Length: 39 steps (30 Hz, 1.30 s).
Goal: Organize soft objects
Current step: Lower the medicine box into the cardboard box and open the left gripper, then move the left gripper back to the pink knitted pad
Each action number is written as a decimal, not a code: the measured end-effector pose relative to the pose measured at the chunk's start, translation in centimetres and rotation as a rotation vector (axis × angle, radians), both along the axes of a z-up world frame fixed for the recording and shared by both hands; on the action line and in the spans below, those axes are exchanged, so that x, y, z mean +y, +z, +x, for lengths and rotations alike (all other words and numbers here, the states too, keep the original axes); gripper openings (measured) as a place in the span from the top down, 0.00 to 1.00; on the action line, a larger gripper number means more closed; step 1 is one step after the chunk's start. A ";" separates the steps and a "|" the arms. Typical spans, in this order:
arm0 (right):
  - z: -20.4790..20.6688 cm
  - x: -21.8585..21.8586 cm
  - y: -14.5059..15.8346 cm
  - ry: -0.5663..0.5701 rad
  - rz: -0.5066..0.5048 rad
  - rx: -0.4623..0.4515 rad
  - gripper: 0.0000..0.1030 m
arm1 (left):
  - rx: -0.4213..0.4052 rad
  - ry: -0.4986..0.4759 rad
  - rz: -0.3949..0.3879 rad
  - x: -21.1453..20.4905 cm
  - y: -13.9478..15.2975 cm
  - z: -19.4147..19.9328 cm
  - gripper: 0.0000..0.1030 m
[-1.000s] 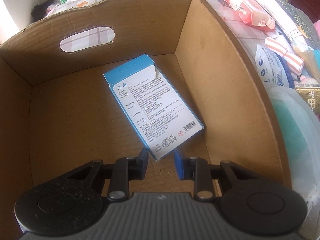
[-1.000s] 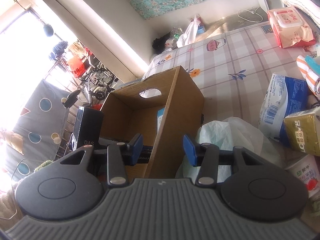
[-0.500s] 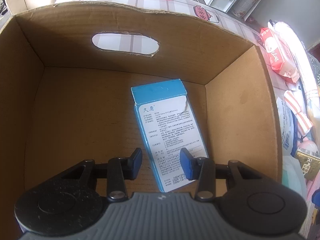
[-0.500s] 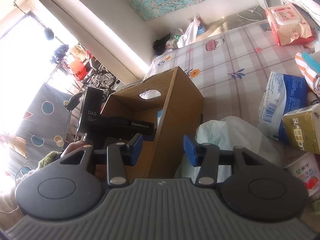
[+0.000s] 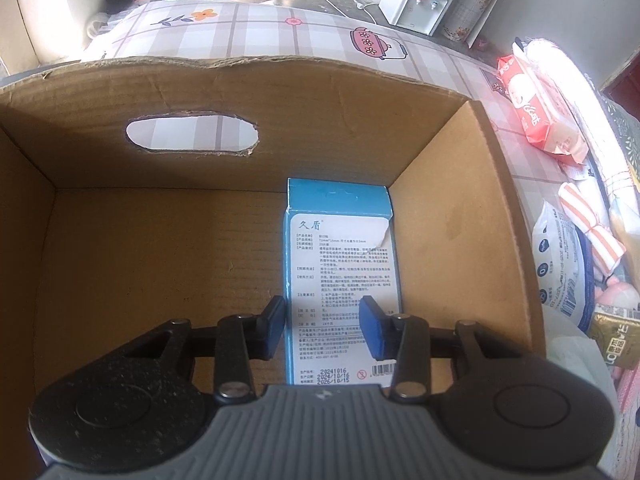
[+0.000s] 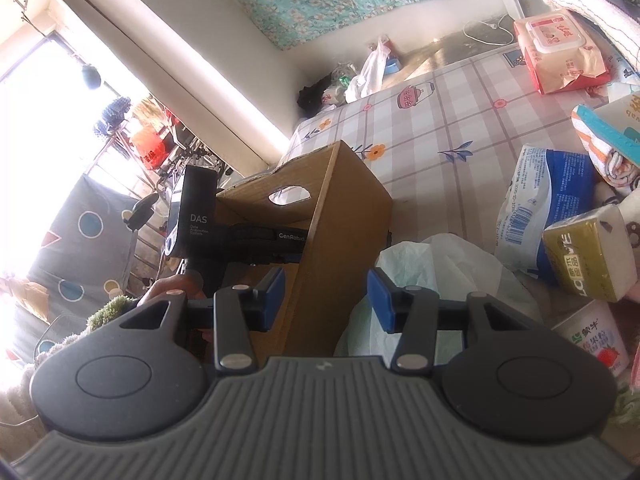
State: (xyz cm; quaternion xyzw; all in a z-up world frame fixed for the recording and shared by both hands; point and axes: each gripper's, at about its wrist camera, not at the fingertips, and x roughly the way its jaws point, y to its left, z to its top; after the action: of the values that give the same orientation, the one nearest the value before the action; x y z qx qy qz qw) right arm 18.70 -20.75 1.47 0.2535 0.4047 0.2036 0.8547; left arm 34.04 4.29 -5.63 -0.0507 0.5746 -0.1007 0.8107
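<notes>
A blue and white bandage box [image 5: 340, 264] lies flat on the floor of the cardboard box [image 5: 460, 248], against its right wall. My left gripper [image 5: 322, 326] is open and empty, just above the near end of the bandage box. My right gripper [image 6: 326, 300] is open and empty, outside the cardboard box [image 6: 344, 216] near its right wall, over a pale green plastic bag [image 6: 436, 268]. The left gripper's black body [image 6: 200, 216] shows over the box in the right wrist view.
On the checked tablecloth [image 6: 440, 128] to the right lie a red wipes pack [image 6: 560, 56], a blue and white packet [image 6: 536, 200], a yellow tissue pack [image 6: 588, 256], a striped cloth [image 6: 600, 152] and a yogurt cup [image 6: 592, 340]. A water dispenser [image 5: 420, 4] stands at the back.
My left gripper has let go of the bandage box, opened wider and drawn back and up; the box now lies straight along the right wall. The right gripper has barely moved.
</notes>
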 end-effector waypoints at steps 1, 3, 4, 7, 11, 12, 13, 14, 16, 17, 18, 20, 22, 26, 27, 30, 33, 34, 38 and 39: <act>-0.1 0.0 0.1 -0.002 -0.002 -0.003 0.55 | -0.004 0.001 0.006 0.1 0.2 -0.2 0.60; -0.5 -0.2 0.4 -0.009 -0.009 -0.013 0.55 | -0.022 -0.007 0.016 0.1 0.8 -0.8 0.55; -0.7 -0.3 0.6 -0.012 -0.013 -0.020 0.55 | -0.033 -0.008 0.024 0.3 1.3 -1.2 0.51; -1.6 -0.6 1.4 -0.024 -0.030 -0.044 0.55 | -0.104 -0.011 0.043 0.5 3.5 -3.0 0.47; -3.4 -1.2 2.8 -0.042 -0.069 -0.087 0.55 | -0.221 -0.021 0.064 0.6 7.2 -6.1 0.42; -3.9 -1.4 3.1 -0.046 -0.083 -0.098 0.55 | -0.257 -0.031 0.071 0.5 8.4 -7.2 0.42; -4.5 -1.6 3.5 -0.051 -0.096 -0.108 0.55 | -0.294 -0.044 0.079 0.3 9.7 -8.4 0.42; -5.1 -1.9 3.8 -0.054 -0.112 -0.118 0.55 | -0.324 -0.059 0.083 0.1 10.7 -9.5 0.41; -6.2 -2.4 4.3 -0.066 -0.149 -0.136 0.54 | -0.384 -0.087 0.086 -0.7 12.7 -12.0 0.37; -7.0 -2.9 4.6 -0.076 -0.176 -0.146 0.53 | -0.411 -0.101 0.081 -1.1 13.6 -13.3 0.35; -7.5 -3.3 4.8 -0.084 -0.194 -0.152 0.53 | -0.431 -0.113 0.073 -1.5 14.3 -14.4 0.34; -8.8 -4.6 5.1 -0.109 -0.232 -0.156 0.52 | -0.469 -0.142 0.043 -2.7 15.5 -17.0 0.32; -9.7 -5.8 5.2 -0.131 -0.261 -0.153 0.51 | -0.484 -0.178 0.005 -4.1 16.0 -19.4 0.31; -11.2 -8.7 5.0 -0.153 -0.342 -0.143 0.48 | -0.489 -0.245 -0.087 -7.9 15.1 -23.0 0.31; -11.5 -9.3 4.8 -0.150 -0.367 -0.145 0.47 | -0.483 -0.265 -0.117 -9.4 14.3 -23.8 0.31; -11.7 -10.9 4.4 -0.132 -0.443 -0.151 0.46 | -0.463 -0.314 -0.165 -13.1 12.2 -24.9 0.33; -11.5 -12.7 3.5 -0.088 -0.517 -0.138 0.46 | -0.471 -0.356 -0.168 -16.8 9.9 -25.9 0.38; -11.4 -13.2 3.1 -0.075 -0.539 -0.131 0.46 | -0.477 -0.370 -0.166 -18.3 9.0 -26.2 0.41; -10.8 -14.7 1.5 -0.006 -0.623 -0.118 0.46 | -0.458 -0.402 -0.190 -21.6 6.5 -26.2 0.49; -10.4 -14.9 1.1 0.011 -0.637 -0.119 0.46 | -0.452 -0.408 -0.197 -22.2 6.0 -26.0 0.51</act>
State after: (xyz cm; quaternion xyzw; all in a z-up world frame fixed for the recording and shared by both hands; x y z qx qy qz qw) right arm 8.26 -35.70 2.53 -0.0410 0.3987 0.0857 0.9121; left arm 8.00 -17.96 0.34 0.0107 0.3656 -0.3250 0.8721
